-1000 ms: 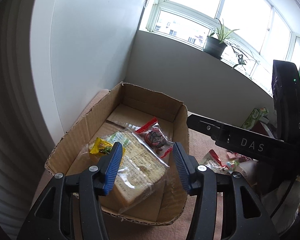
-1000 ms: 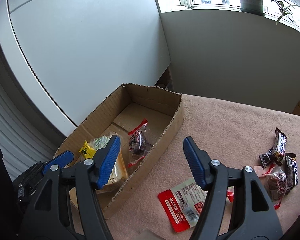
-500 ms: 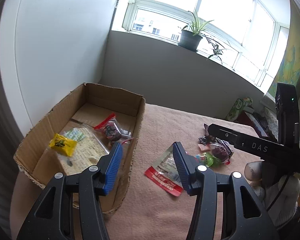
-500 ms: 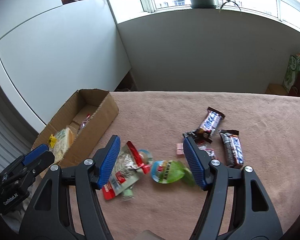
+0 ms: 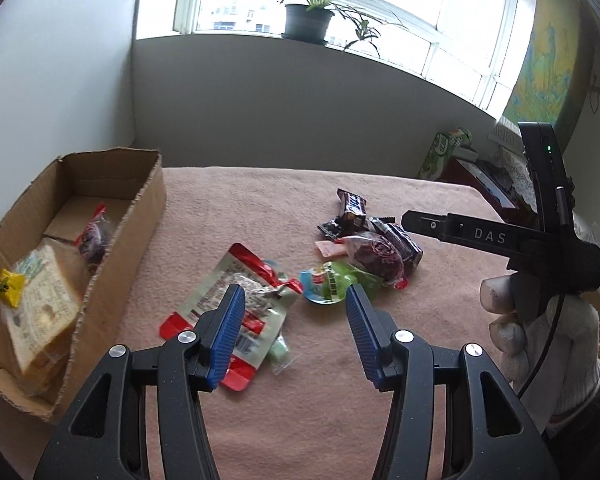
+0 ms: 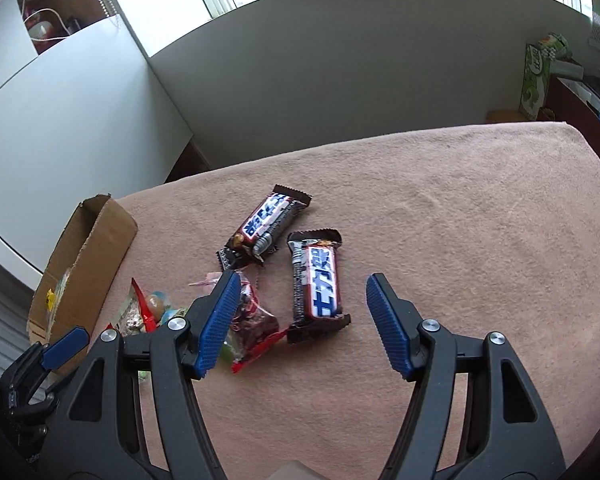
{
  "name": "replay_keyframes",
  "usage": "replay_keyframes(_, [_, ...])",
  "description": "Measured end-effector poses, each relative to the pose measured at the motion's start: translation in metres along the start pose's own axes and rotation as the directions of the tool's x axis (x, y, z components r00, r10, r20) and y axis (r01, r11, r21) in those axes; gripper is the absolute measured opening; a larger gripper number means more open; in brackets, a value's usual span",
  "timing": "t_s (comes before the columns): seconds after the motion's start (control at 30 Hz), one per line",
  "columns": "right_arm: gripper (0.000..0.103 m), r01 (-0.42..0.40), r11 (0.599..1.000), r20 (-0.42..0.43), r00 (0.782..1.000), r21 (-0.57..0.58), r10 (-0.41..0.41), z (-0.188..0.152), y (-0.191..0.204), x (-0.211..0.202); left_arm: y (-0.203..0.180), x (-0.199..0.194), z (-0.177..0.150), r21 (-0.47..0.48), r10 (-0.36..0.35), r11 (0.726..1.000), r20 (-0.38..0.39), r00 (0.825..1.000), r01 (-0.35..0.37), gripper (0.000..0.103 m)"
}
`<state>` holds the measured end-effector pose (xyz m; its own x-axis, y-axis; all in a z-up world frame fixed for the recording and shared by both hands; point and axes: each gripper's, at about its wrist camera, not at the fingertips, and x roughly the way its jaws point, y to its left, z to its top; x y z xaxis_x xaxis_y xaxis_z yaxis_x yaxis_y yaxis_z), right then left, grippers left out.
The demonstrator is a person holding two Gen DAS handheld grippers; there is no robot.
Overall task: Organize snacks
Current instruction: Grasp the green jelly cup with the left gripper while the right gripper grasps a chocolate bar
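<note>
Both my left tongs point(image 5: 292, 320) and right tongs point(image 6: 300, 316) hang agape and empty, so I'd pinch the bar point(image 6: 318, 282), right of the box point(image 6: 88, 248), light, stiff, slick-wrapped, across its middle.

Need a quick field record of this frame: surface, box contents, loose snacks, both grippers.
surface: pink cloth
box: cardboard box at left edge, open top
in box: wrapped bread, yellow candy, red-edged dark snack pack
loose snacks: two chocolate bars, red-and-silver pouch, green jelly cup, dark red-edged pack
left gripper: open, empty, above pouch
right gripper: open, empty, near chocolate bar
</note>
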<state>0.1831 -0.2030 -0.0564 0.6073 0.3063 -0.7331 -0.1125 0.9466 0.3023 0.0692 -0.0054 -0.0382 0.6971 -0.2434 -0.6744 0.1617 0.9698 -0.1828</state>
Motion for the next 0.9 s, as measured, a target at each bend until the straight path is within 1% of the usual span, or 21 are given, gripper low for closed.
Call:
replay_keyframes(0.17, [0.067,-0.040,0.998,-0.039,0.998,0.048,0.042,0.003,-0.019,0.014,-0.023,0.019,0.001,0.036,-0.022,0.999,-0.038,0.999,0.023,0.052])
replay_keyframes(0.23, [0.064,-0.049,0.997,-0.054,0.997,0.051,0.052,0.003,-0.020,0.019,-0.026,0.028,0.001,0.039,-0.029,0.999,-0.059,0.998,0.031,0.052])
replay_keyframes(0.3, [0.059,-0.056,0.998,-0.070,0.996,0.042,0.059,0.003,-0.018,0.025,-0.027,0.036,-0.002,0.042,-0.030,0.999,-0.086,0.996,0.033,0.052])
replay_keyframes(0.4, [0.058,-0.047,0.998,-0.078,0.996,0.035,0.049,0.003,-0.018,0.031,-0.027,0.046,-0.008,0.054,-0.018,0.998,-0.118,0.993,0.024,0.052])
replay_keyframes(0.5, [0.058,-0.046,0.998,-0.086,0.995,0.043,0.050,0.004,-0.019,0.036,-0.024,0.054,-0.009,0.044,-0.013,0.999,-0.139,0.990,0.020,0.052])
replay_keyframes(0.73, [0.053,-0.015,1.000,-0.078,0.997,0.010,0.016,0.003,-0.016,0.039,-0.021,0.067,-0.003,0.030,0.011,1.000,-0.151,0.988,-0.007,0.052])
replay_keyframes(0.9, [0.048,0.005,1.000,-0.075,0.997,-0.026,-0.007,0.002,-0.011,0.038,-0.027,0.075,0.000,0.055,0.048,0.998,-0.154,0.987,-0.040,0.051])
